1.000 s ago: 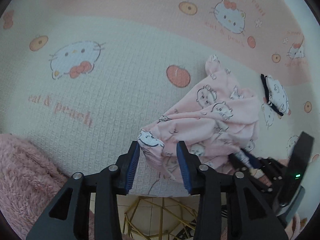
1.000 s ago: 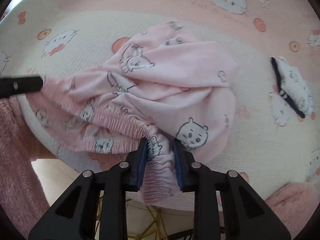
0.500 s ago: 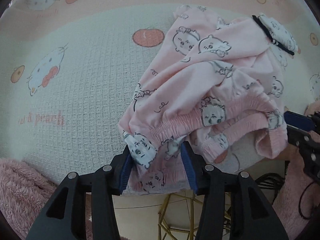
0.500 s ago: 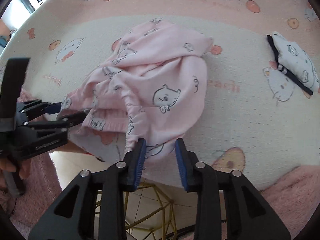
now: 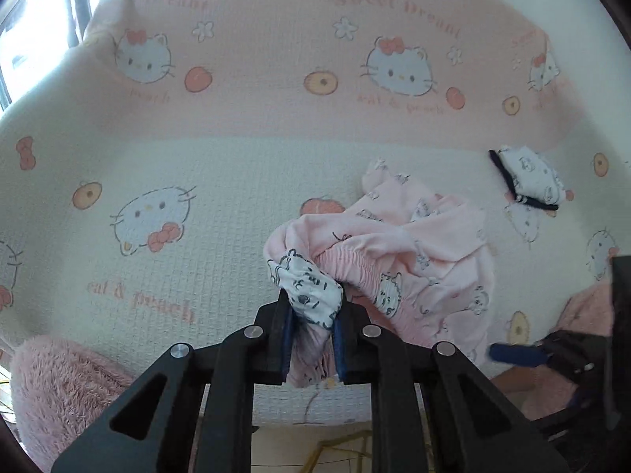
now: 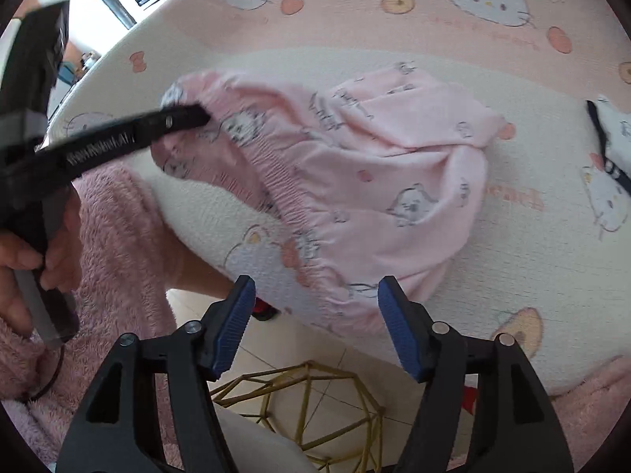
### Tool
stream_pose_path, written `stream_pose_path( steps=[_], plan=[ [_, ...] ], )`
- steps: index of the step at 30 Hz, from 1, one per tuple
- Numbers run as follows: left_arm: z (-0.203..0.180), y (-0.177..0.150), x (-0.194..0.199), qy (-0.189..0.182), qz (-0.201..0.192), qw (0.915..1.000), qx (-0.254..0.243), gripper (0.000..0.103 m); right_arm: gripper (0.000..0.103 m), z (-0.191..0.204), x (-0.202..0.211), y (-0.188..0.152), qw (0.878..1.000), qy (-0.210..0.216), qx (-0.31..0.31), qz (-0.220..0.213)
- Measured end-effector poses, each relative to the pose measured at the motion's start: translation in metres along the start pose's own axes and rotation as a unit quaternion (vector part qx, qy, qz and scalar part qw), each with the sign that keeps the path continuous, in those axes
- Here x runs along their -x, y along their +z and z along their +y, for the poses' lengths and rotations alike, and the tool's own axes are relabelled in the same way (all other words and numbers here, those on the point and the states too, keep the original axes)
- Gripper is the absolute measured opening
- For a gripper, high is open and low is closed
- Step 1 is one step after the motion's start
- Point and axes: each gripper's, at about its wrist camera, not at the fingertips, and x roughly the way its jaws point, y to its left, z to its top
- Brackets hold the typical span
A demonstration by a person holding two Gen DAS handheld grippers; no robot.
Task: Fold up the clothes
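Pink pyjama shorts with cartoon prints (image 5: 418, 260) lie crumpled on a Hello Kitty table cover (image 5: 177, 181). My left gripper (image 5: 311, 331) is shut on the waistband corner of the shorts and holds it lifted. In the right wrist view the shorts (image 6: 374, 165) spread over the table's front edge, and the left gripper (image 6: 185, 118) pinches their left end. My right gripper (image 6: 315, 315) is open and empty, just below the elastic waistband at the table's front edge. Its blue tip shows in the left wrist view (image 5: 512, 354).
A small white folded garment with dark trim (image 5: 528, 181) lies at the right, also in the right wrist view (image 6: 615, 146). A gold wire stool frame (image 6: 299, 406) stands on the tiled floor below the table edge. Fluffy pink sleeves (image 6: 122, 244) cover the person's arms.
My right gripper has let go of the waistband and opened wide. My left gripper has lifted its end of the shorts higher, bunching them.
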Motion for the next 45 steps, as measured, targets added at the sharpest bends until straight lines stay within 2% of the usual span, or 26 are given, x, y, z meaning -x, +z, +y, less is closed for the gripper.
stream_pose_path(
  steps=[2, 4, 5, 8, 10, 13, 16, 18, 21, 22, 23, 24, 25, 27, 28, 29, 31, 33, 36, 41, 42, 44, 45],
  plan=[
    [-0.008, 0.009, 0.013, -0.032, -0.010, 0.9994, 0.003, 0.017, 0.065, 0.002, -0.020, 0.002, 0.999, -0.028, -0.001, 0.023],
    [-0.019, 0.015, 0.023, -0.051, -0.023, 0.9984, 0.006, 0.017, 0.050, -0.003, -0.028, 0.007, 0.996, -0.088, -0.005, 0.023],
    [-0.021, 0.017, 0.028, -0.057, -0.031, 0.9978, 0.007, 0.016, 0.048, -0.010, -0.029, 0.009, 0.993, -0.119, -0.016, 0.020],
    [-0.020, 0.019, 0.041, -0.058, -0.049, 0.9971, 0.007, 0.016, 0.047, -0.044, -0.012, 0.006, 0.984, -0.155, -0.083, -0.009],
    [-0.018, 0.020, 0.039, -0.066, -0.050, 0.9966, 0.003, 0.016, 0.047, -0.059, 0.002, 0.003, 0.975, -0.194, -0.102, -0.031],
    [-0.017, 0.012, 0.014, -0.036, -0.013, 0.9992, -0.007, 0.016, 0.047, -0.081, 0.017, -0.001, 0.963, -0.230, -0.130, -0.050],
    [-0.012, -0.001, -0.017, -0.012, 0.030, 0.9995, -0.002, 0.016, 0.047, -0.094, 0.019, 0.001, 0.961, -0.234, -0.142, -0.041],
    [-0.008, -0.009, -0.031, 0.001, 0.047, 0.9989, 0.001, 0.017, 0.047, -0.084, -0.002, 0.007, 0.963, -0.228, -0.142, -0.019],
    [0.000, -0.020, -0.057, 0.019, 0.079, 0.9967, 0.000, 0.020, 0.047, -0.077, -0.029, 0.001, 0.974, -0.170, -0.142, 0.046],
    [0.001, -0.023, -0.064, 0.022, 0.090, 0.9957, 0.003, 0.023, 0.050, -0.075, -0.037, -0.002, 0.976, -0.146, -0.144, 0.069],
    [0.002, -0.026, -0.069, 0.022, 0.100, 0.9947, 0.006, 0.024, 0.047, -0.073, -0.039, -0.003, 0.978, -0.133, -0.145, 0.076],
    [0.003, -0.029, -0.074, 0.022, 0.110, 0.9936, 0.010, 0.024, 0.028, -0.072, -0.035, -0.002, 0.978, -0.133, -0.145, 0.067],
    [0.004, -0.032, -0.079, 0.022, 0.121, 0.9924, 0.013, 0.025, 0.014, -0.072, -0.031, 0.000, 0.979, -0.132, -0.145, 0.057],
    [0.007, -0.038, -0.089, 0.022, 0.141, 0.9896, 0.020, 0.028, 0.009, -0.073, -0.021, 0.003, 0.979, -0.138, -0.147, 0.036],
    [0.008, -0.041, -0.094, 0.021, 0.151, 0.9880, 0.023, 0.034, 0.009, -0.077, -0.014, 0.004, 0.977, -0.148, -0.154, 0.021],
    [0.009, -0.044, -0.099, 0.021, 0.162, 0.9863, 0.027, 0.045, 0.009, -0.082, -0.006, 0.005, 0.974, -0.153, -0.164, 0.006],
    [0.011, -0.049, -0.106, 0.018, 0.176, 0.9836, 0.033, 0.052, 0.009, -0.092, 0.009, 0.006, 0.969, -0.160, -0.186, -0.022],
    [0.012, -0.053, -0.108, 0.015, 0.185, 0.9820, 0.038, 0.052, 0.009, -0.097, 0.019, 0.005, 0.964, -0.174, -0.197, -0.043],
    [0.005, -0.061, -0.110, -0.023, 0.208, 0.9776, 0.028, 0.052, 0.009, -0.102, 0.029, 0.006, 0.958, -0.189, -0.207, -0.057],
    [-0.026, -0.074, -0.102, -0.048, 0.205, 0.9765, -0.045, 0.052, 0.009, -0.102, 0.040, 0.005, 0.957, -0.185, -0.214, -0.065],
    [-0.030, -0.076, -0.102, -0.032, 0.205, 0.9765, -0.060, 0.052, 0.009, -0.103, 0.040, 0.005, 0.957, -0.184, -0.215, -0.066],
    [-0.032, -0.080, -0.104, 0.014, 0.206, 0.9752, -0.081, 0.032, 0.009, -0.110, 0.039, 0.004, 0.957, -0.185, -0.216, -0.066],
    [-0.027, -0.079, -0.102, 0.024, 0.203, 0.9764, -0.071, 0.032, 0.009, -0.112, 0.038, 0.004, 0.957, -0.183, -0.217, -0.064]
  ],
)
